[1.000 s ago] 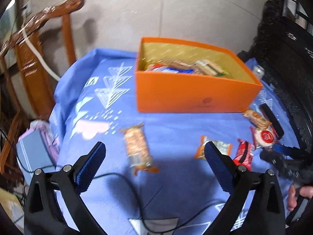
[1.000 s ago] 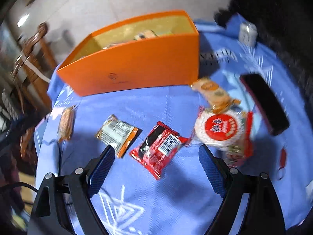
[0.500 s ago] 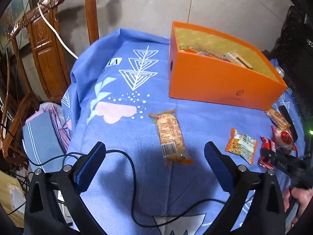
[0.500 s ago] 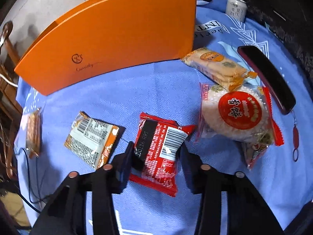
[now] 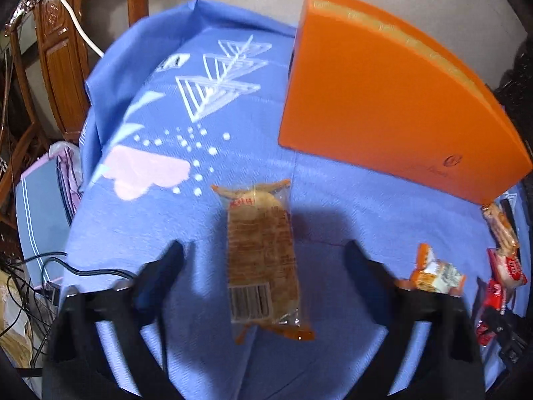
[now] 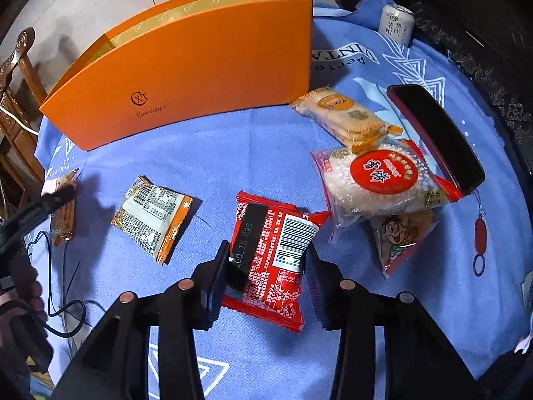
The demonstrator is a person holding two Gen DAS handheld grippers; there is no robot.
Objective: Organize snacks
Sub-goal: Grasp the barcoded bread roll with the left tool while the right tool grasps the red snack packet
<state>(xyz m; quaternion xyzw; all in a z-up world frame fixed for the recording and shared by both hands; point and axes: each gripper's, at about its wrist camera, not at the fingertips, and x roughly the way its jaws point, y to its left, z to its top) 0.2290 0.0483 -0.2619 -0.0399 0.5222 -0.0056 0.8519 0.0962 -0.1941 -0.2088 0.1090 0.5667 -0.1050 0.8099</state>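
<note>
Pinching red packet point(image 6: 271, 253) in right hand-held gripper point(image 6: 266, 260), left hand-held gripper point(image 5: 263, 253) closing around cracker pack point(image 5: 261, 256), bare cloth point(image 5: 349, 206) before orange box point(image 5: 376, 106)

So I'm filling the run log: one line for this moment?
left claw: closing around biscuit pack | right claw: shut on red packet | orange box: waiting

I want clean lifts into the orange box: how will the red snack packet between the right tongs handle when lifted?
The red snack packet looks like thin glossy film, so probably light and a bit slippery. The right tongs pinch only its near half, so the far end may droop. Its crinkled edges suggest it will crumple rather than resist.
</note>
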